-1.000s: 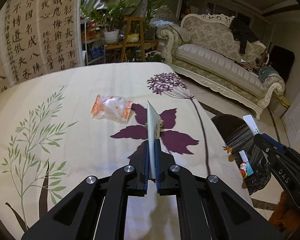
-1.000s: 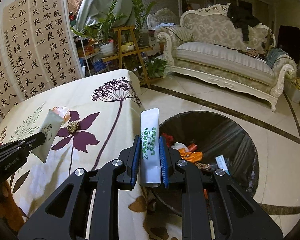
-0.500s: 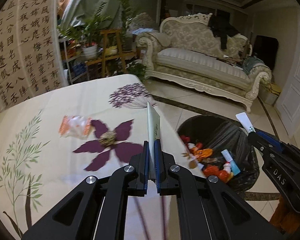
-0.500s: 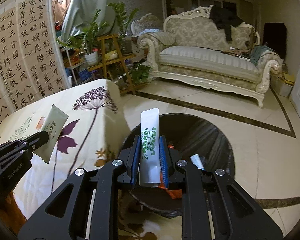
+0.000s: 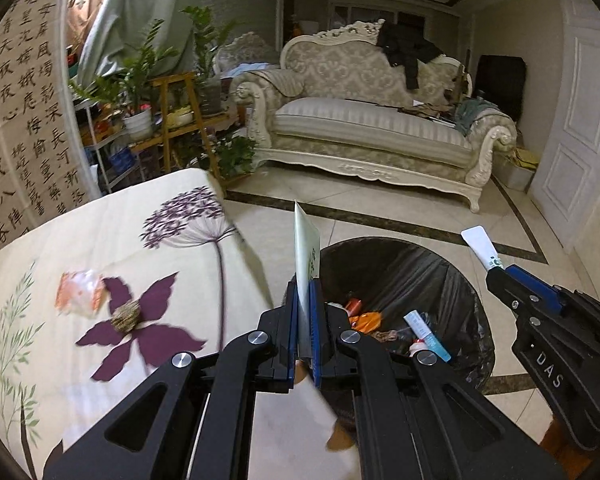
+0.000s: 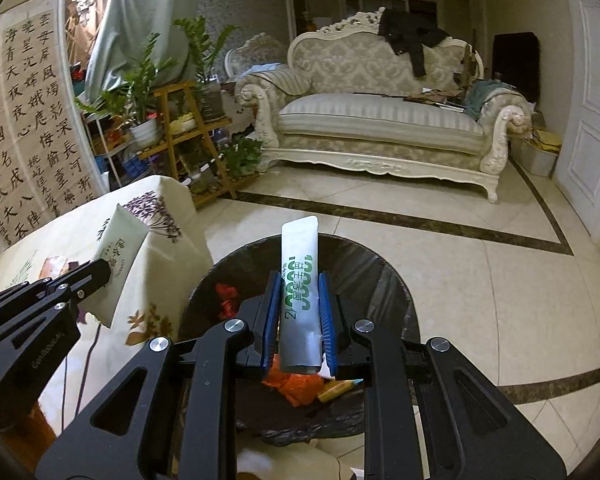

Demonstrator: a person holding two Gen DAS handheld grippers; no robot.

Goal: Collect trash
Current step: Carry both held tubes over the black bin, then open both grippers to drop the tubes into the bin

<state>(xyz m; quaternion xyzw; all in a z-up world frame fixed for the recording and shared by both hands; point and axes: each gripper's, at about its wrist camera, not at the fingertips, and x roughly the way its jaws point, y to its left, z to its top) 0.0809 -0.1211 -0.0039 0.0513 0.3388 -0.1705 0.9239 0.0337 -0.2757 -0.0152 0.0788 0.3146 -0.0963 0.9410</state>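
My left gripper (image 5: 303,294) is shut on a pale green tube (image 5: 306,248), held edge-on at the table's right edge beside the bin; it also shows in the right wrist view (image 6: 118,256). My right gripper (image 6: 299,294) is shut on a white tube with green print (image 6: 299,280), held over the black-lined trash bin (image 6: 384,280). The bin (image 5: 416,268) holds several wrappers. An orange-and-clear wrapper (image 5: 78,292) and a small brown scrap (image 5: 126,317) lie on the floral tablecloth (image 5: 40,248).
A cream sofa (image 5: 372,128) stands across the tiled floor (image 6: 460,272). A wooden plant stand (image 5: 180,120) with potted plants is behind the table. A calligraphy screen (image 5: 24,120) is at the left. A white door (image 5: 580,140) is at the right.
Both grippers have swung right from the table toward the bin, each still holding its tube. The right tube is now over the bin's opening.
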